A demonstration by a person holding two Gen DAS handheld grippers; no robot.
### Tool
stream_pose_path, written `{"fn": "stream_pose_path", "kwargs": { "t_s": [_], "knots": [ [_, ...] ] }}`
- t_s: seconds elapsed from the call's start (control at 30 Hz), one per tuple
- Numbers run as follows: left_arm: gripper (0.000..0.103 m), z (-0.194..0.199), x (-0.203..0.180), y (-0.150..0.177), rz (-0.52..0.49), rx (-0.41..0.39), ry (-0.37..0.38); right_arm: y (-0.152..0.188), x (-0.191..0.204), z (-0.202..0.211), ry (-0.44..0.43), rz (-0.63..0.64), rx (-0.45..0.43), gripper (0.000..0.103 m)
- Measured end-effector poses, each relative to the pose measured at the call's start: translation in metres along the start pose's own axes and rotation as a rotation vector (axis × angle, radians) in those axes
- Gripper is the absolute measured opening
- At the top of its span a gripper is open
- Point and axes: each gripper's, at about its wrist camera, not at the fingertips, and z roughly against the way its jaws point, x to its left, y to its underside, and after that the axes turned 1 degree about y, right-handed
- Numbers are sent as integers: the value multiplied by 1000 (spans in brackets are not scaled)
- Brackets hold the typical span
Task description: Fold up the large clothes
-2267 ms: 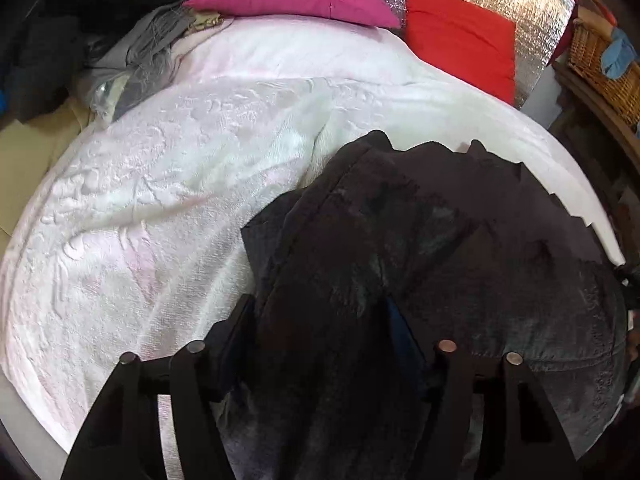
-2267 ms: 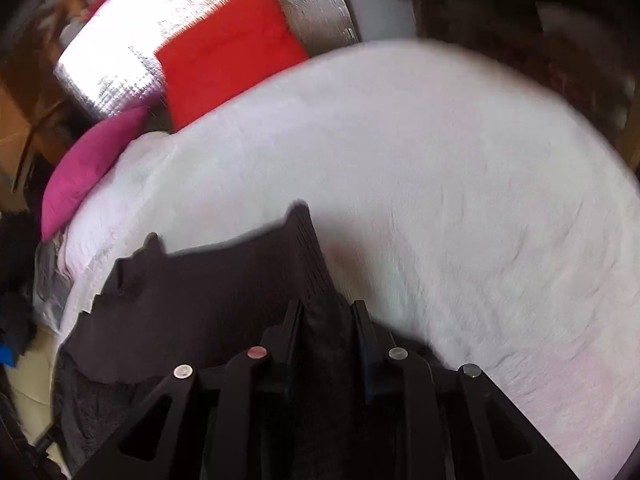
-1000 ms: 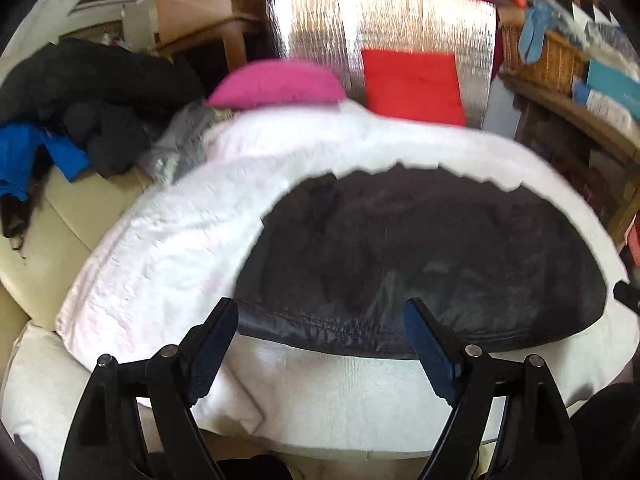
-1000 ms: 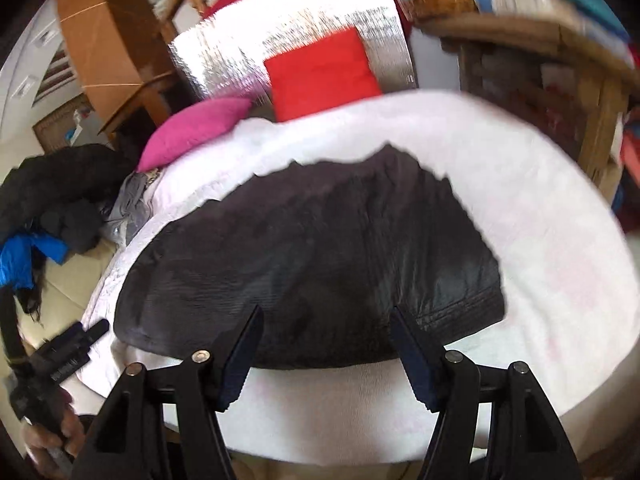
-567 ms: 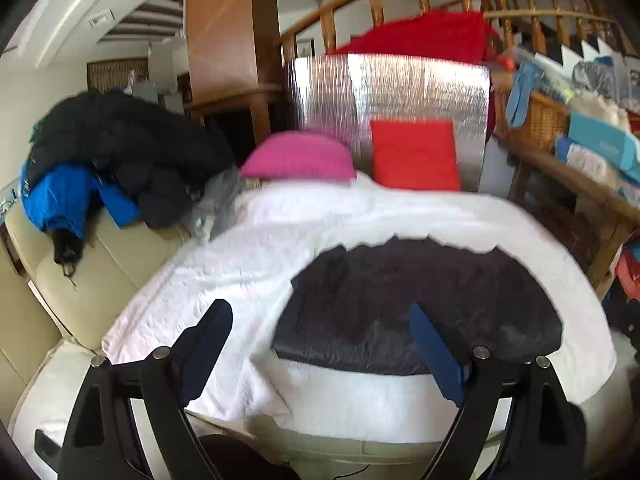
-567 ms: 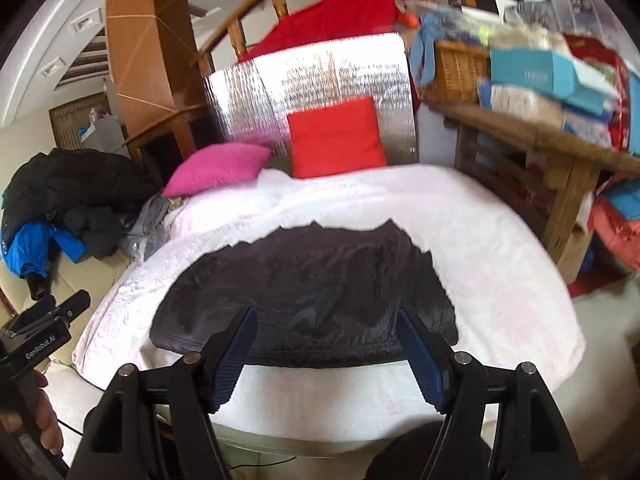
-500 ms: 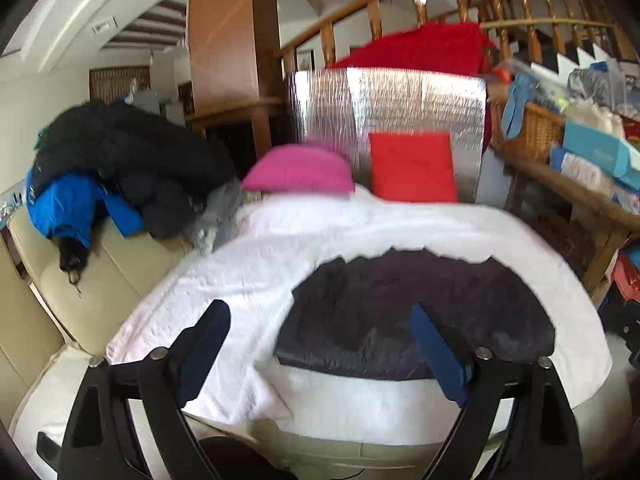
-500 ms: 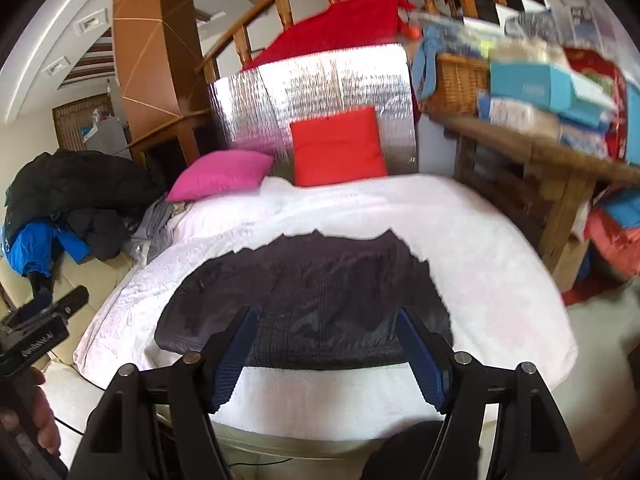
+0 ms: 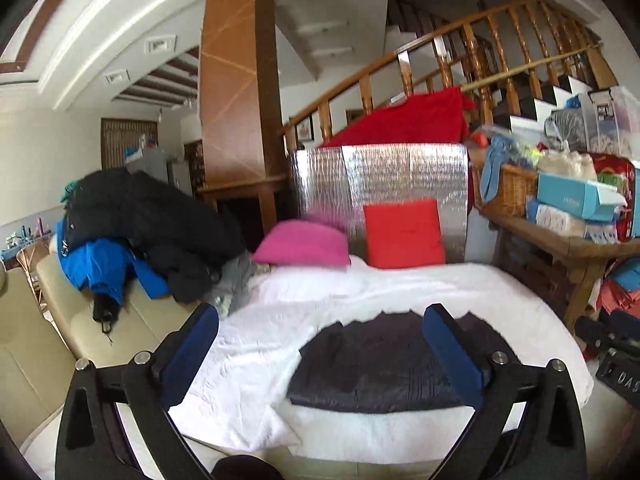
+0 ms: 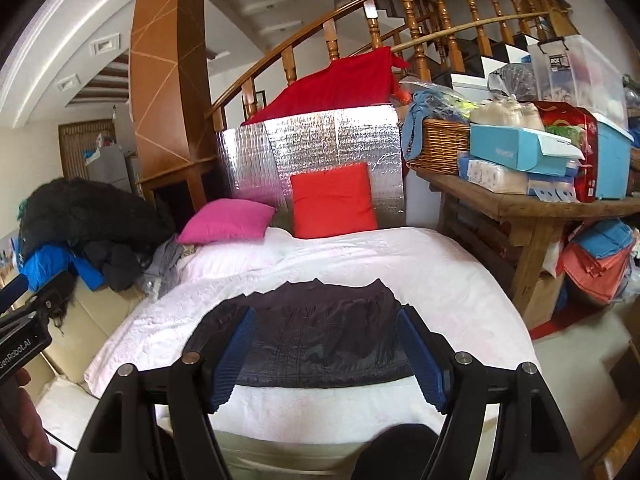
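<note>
Right wrist alone shows left hand-held gripper (image 10: 24, 332).

White bed (image 10: 440, 276) lying bare around the garment (image 10: 320, 340); clothes pile (image 10: 92, 232) crowding 9 o'clock, table (image 10: 532, 208) blocking 3 o'clock.

Parts not clearly seen

The right gripper (image 10: 324, 354) covers both lower corners of the dark garment (image 10: 320, 340); the pink pillow (image 9: 302, 243) is blurred in the left view.
</note>
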Motion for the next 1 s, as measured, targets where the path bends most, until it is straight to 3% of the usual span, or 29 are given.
{"fn": "stream_pose_path", "kwargs": {
  "t_s": [0.4, 0.63, 1.0],
  "knots": [
    [103, 41, 4, -12, -2, -73, -36, 7, 15, 35, -1, 24, 14, 77],
    [103, 49, 8, -13, 8, -91, -42, 3, 24, 55, 1, 34, -31, 77],
    [103, 43, 11, -9, 8, -73, -46, 2, 26, 45, 3, 28, -16, 77]
  ]
}}
